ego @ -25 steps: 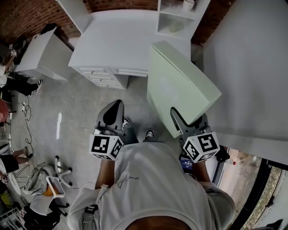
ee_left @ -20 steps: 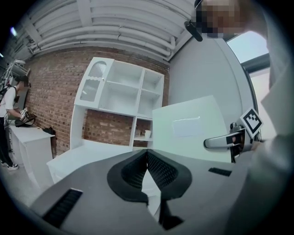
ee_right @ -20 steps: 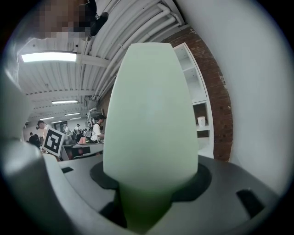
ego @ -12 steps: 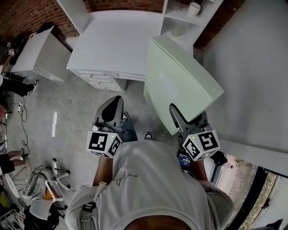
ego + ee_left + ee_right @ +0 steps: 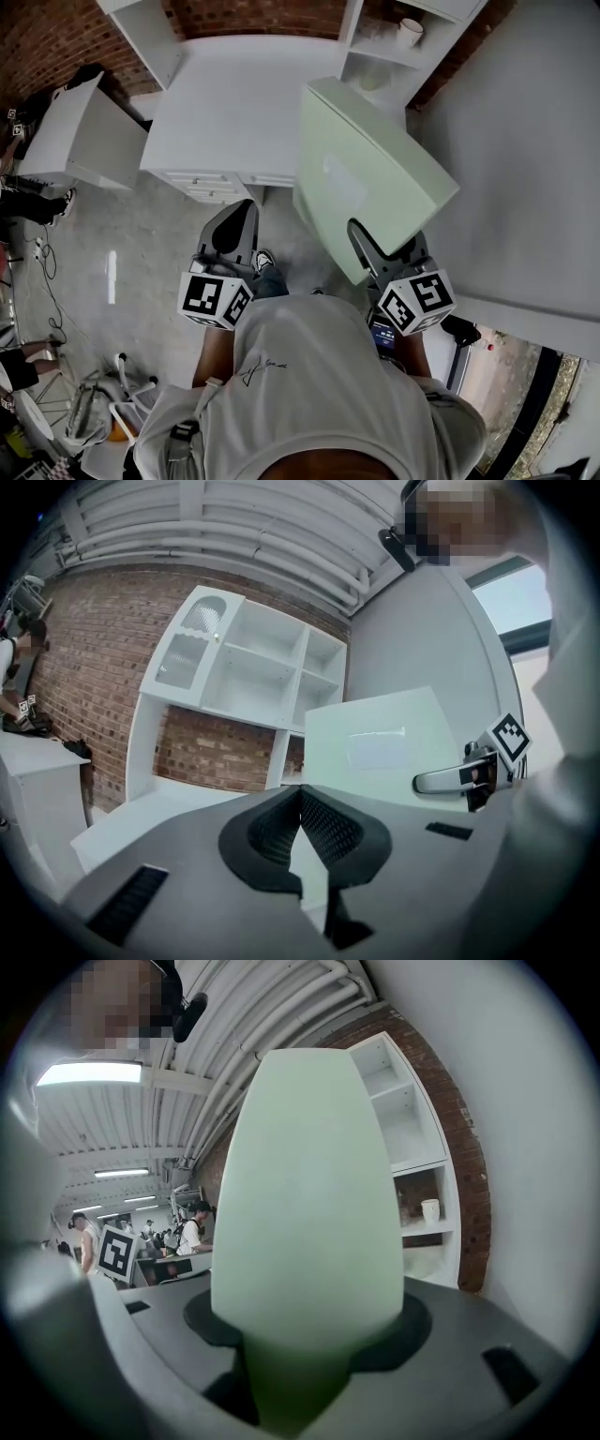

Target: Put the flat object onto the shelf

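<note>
Flat object: pale green board, thin, rounded corners, with a paler rectangular patch on its broad face. It is off the ground, tilted, near edge low towards the person and far edge raised towards the shelf. Not on the shelf; in the head view its far corner overlaps the right end of the white desk and sits just below the shelf's lowest opening. Right gripper has its jaws clamped on the board's near edge; in the right gripper view the board rises straight out from between the dark pads and fills the middle of the picture. Left gripper is held apart to the left of the board, not touching it; the left gripper view shows its jaws pressed together with nothing between them, the board beyond and to the right, with the right gripper on its edge. The shelf is a white open unit against a brick wall, standing at the right end of the desk; a white cup stands in one compartment, also seen in the right gripper view. Drawers under the desk front. Grey floor below.
</note>
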{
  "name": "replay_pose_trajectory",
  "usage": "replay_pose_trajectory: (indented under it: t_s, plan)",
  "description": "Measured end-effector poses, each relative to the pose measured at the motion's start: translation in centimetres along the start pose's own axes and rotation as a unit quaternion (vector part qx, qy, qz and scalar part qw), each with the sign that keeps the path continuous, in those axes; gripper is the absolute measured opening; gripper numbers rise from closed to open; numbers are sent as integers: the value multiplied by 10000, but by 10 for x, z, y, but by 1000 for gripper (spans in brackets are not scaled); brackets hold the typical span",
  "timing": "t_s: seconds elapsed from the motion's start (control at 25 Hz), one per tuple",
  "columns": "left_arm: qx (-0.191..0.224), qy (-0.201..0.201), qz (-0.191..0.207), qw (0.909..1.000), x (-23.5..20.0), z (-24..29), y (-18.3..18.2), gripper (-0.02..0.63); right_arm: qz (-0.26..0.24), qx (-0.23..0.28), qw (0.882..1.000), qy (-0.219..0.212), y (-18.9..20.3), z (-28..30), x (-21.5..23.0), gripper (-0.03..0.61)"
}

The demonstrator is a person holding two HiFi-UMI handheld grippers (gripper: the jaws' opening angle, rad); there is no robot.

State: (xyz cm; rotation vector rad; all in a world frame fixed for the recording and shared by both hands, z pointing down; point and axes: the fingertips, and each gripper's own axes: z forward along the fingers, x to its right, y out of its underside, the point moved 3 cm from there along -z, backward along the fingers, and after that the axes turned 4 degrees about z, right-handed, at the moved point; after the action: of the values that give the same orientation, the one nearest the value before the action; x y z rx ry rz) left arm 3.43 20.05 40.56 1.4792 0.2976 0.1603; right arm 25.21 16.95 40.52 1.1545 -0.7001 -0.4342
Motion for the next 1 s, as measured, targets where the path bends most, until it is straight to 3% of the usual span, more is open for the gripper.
replay_pose_trajectory:
  t_s: [0.68,1.0]
  plan:
    - [251,656,47,9975,-96,4,-28,14,-99,231,9987,435,-20,70,-68,275]
    - [309,810,-7,9962,-119,8,-30,14,-108,296,9977,599,-21,85,-82,275]
